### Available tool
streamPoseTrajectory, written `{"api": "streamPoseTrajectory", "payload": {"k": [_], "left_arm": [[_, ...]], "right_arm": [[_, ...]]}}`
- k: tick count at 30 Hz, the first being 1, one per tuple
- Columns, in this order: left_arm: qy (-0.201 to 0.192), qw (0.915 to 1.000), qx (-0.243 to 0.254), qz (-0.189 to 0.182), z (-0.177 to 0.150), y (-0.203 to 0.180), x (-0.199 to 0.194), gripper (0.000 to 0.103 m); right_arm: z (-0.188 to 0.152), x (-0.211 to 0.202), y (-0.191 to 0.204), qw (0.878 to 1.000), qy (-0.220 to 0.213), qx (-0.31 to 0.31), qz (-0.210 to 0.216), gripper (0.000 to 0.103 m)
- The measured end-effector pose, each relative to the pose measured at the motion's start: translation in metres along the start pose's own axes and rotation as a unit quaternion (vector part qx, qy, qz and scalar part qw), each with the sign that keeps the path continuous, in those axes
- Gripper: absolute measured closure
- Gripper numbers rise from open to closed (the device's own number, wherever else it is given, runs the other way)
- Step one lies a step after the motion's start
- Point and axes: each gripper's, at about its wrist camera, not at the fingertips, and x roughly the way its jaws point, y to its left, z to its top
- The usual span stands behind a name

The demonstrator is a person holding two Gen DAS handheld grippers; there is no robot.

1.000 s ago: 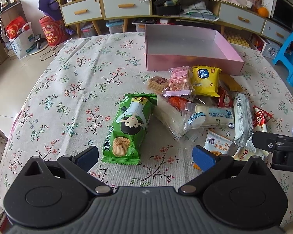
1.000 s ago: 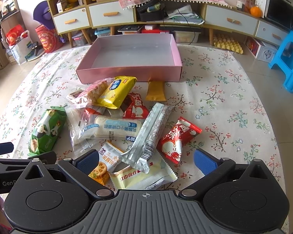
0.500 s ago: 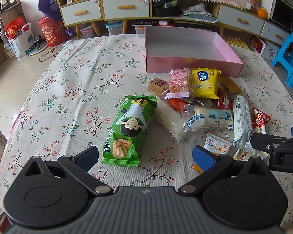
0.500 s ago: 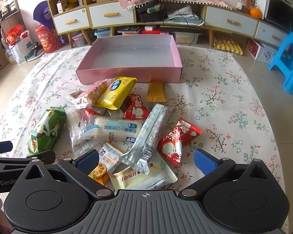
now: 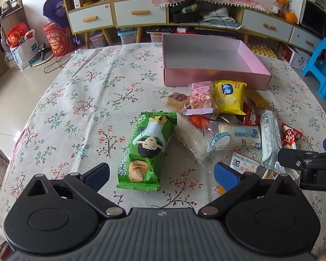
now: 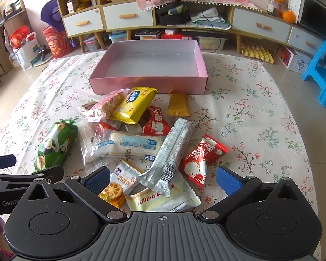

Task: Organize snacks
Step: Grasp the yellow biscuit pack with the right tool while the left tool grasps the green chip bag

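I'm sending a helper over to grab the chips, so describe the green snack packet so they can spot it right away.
Start at the open pink box at the far side of the floral tablecloth, then come toward the near edge to the heap of snack packets. The green snack packet lies flat at the heap's left edge, just in front of the open left gripper. It is the only green one, with a cartoon figure and ridged chips printed on it.

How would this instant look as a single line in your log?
stage: start | left gripper: open, empty, green chip bag ahead | right gripper: open, empty, over snack pile | pink box: empty
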Motion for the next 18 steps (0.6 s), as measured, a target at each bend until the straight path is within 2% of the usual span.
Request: {"api": "streamPoseTrajectory", "payload": {"k": [3, 6, 8, 11, 14, 16, 18], "left_arm": [[-0.01, 0.9997, 0.018, -0.016, 0.005, 0.002, -0.004, 0.001], [-0.005, 0.9977, 0.034, -0.058, 0.016, 0.01, -0.006, 0.01], [0.002, 0.9967, 0.035, -0.073, 0.024, 0.018, -0.005, 0.009], [0.02, 0.9955, 0.032, -0.087, 0.035, 0.031, 0.001, 0.007], [0.045, 0.9948, 0.014, -0.091, 0.046, 0.046, 0.016, 0.008], [0.055, 0.9931, -0.011, -0.102, 0.047, 0.057, 0.029, 0.01], [0.053, 0.9908, -0.038, -0.119, 0.04, 0.067, 0.041, 0.015]], "right_arm": [[0.008, 0.002, -0.002, 1.0, 0.014, 0.012, 0.014, 0.0], [0.021, 0.008, -0.005, 0.995, 0.05, 0.032, 0.075, 0.0], [0.029, 0.014, -0.008, 0.99, 0.074, 0.047, 0.111, 0.0], [0.041, 0.024, -0.01, 0.983, 0.094, 0.069, 0.141, 0.0], [0.057, 0.034, -0.013, 0.975, 0.093, 0.107, 0.171, 0.002], [0.065, 0.042, -0.012, 0.974, 0.08, 0.121, 0.174, 0.005], [0.066, 0.05, -0.015, 0.971, 0.065, 0.142, 0.179, 0.016]]}}
